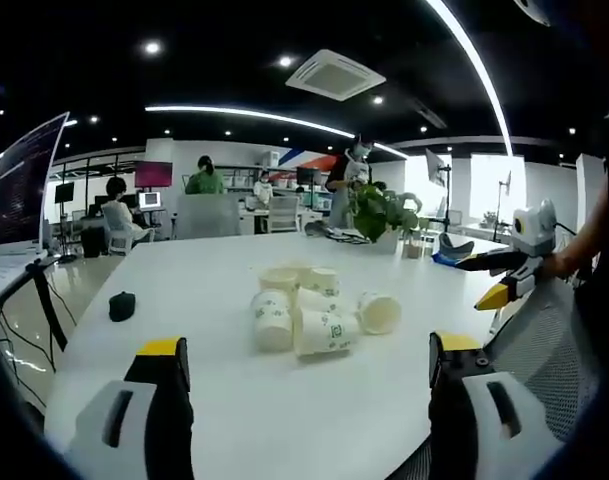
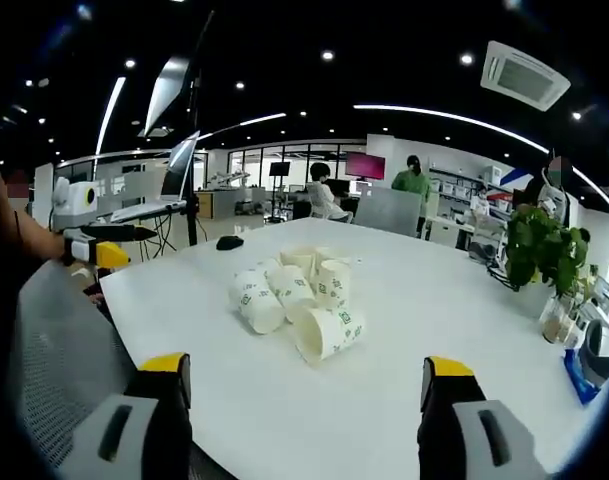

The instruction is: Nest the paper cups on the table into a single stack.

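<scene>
in the left gripper view i have my left claw (image 1: 309,385) at the bottom of the frame, jaws spread wide with nothing between them, hanging over the near edge of the white worktop (image 1: 204,290). the paper cups (image 1: 309,310) sit in a loose cluster at the centre of the frame, some upright, some tipped on their sides, one lying a little apart to the right with its mouth toward me. a small dark object (image 1: 122,305) lies on the worktop at the left. a potted plant (image 1: 382,213) stands at the far edge, upper right of centre. the right claw (image 1: 504,280) comes in from the right edge, yellow-tipped; i cannot tell its opening here.

in the right gripper view my right claw (image 2: 304,385) at the bottom is open and empty too. the cups (image 2: 294,295) are piled at centre frame, the nearest one on its side. the plant (image 2: 539,250) is at the right, the left claw (image 2: 104,245) at the left edge.
</scene>
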`<state>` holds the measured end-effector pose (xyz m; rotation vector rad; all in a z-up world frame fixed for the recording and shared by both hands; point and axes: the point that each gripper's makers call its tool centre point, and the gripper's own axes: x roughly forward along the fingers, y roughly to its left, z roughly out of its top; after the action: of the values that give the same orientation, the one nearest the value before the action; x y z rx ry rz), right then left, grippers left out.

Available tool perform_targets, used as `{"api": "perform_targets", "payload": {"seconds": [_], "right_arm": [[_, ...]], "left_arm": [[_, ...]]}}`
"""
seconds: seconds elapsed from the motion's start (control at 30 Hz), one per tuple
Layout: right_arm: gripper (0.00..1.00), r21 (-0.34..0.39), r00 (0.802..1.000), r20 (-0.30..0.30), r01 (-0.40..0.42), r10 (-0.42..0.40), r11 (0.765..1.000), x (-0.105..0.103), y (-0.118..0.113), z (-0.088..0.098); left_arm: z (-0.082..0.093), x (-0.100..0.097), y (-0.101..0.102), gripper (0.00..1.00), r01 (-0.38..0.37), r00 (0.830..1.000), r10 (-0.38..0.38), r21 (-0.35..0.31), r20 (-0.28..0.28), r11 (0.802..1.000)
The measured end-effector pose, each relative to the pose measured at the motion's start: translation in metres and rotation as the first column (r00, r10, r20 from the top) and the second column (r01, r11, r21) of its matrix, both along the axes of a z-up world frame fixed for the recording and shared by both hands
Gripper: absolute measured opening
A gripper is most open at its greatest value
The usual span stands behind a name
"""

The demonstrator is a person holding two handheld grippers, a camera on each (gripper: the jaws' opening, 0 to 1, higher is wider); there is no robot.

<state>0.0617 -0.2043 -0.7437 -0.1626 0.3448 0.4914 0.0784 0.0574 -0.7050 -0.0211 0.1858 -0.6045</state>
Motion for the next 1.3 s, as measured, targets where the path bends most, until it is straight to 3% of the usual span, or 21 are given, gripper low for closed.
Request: {"api": "perform_targets", "payload": {"seconds": [1.0,1.3], "right_arm": [[0.96,0.006,1.0,-0.017,0.009,-0.009,1.0,0.001,-0.003,-0.003],[0.95,0.008,1.0,-0.022,0.017,-0.016,1.0,0.001,-0.004,-0.003]], "left_arm": [[-0.007,0.003,0.005,0.96,-0.005,1.0,0.005,0.009,-0.013,1.0],[-0.015,0.007,0.005,0.94,-0.001,0.997,0.005,0.059,-0.074,0.998]]}}
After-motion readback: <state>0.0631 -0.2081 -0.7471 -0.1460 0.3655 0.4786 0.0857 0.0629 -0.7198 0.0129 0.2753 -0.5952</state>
